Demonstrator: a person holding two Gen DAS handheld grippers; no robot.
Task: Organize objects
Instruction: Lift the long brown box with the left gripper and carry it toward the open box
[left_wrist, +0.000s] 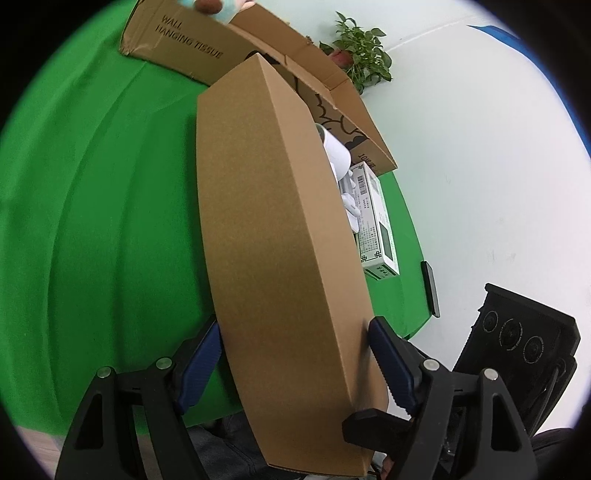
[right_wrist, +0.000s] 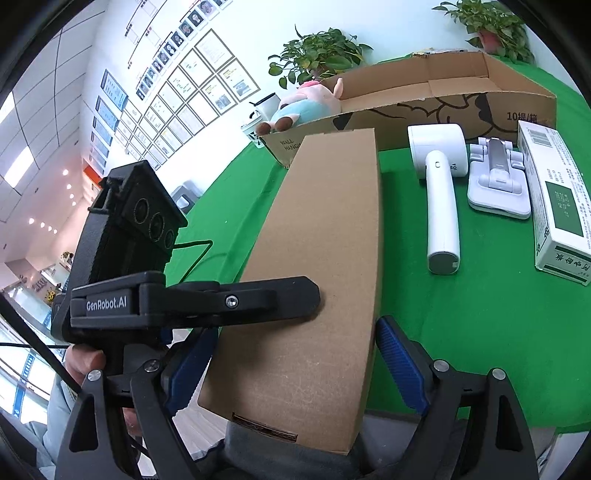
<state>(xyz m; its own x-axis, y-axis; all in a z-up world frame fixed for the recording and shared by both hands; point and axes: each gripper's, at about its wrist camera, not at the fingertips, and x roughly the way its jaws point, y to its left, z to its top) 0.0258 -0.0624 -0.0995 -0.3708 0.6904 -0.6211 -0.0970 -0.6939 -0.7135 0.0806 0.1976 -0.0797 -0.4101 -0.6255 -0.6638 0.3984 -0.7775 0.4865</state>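
The green cloth (right_wrist: 461, 295) of my table fills most of both views. Across the top of the right wrist view lies the big open carton (right_wrist: 443, 99) of brown corrugated board, printed "WALL HANGING TISSUE" on one end and "10提/箱" on its side, with black cloud line-drawings. A pink and blue plush toy (right_wrist: 306, 105) lies on its left end.

The long flat cardboard box (left_wrist: 273, 236) runs up the middle of both frames, plain matte kraft, unprinted, its near end showing a fluted edge. My left gripper (left_wrist: 295, 369) clamps it across its narrow sides, blue ribbed pads pressed to both. My right gripper (right_wrist: 295, 365) straddles its near end; the left pad touches, the right pad stands just clear.

At the right edge lies a white and green carton (right_wrist: 557, 206) with a barcode and Chinese text too small to read. Beside it are a white folding stand (right_wrist: 495, 181) and a smooth white handheld device (right_wrist: 441, 206). My other tool reads "GenRobot.AI".
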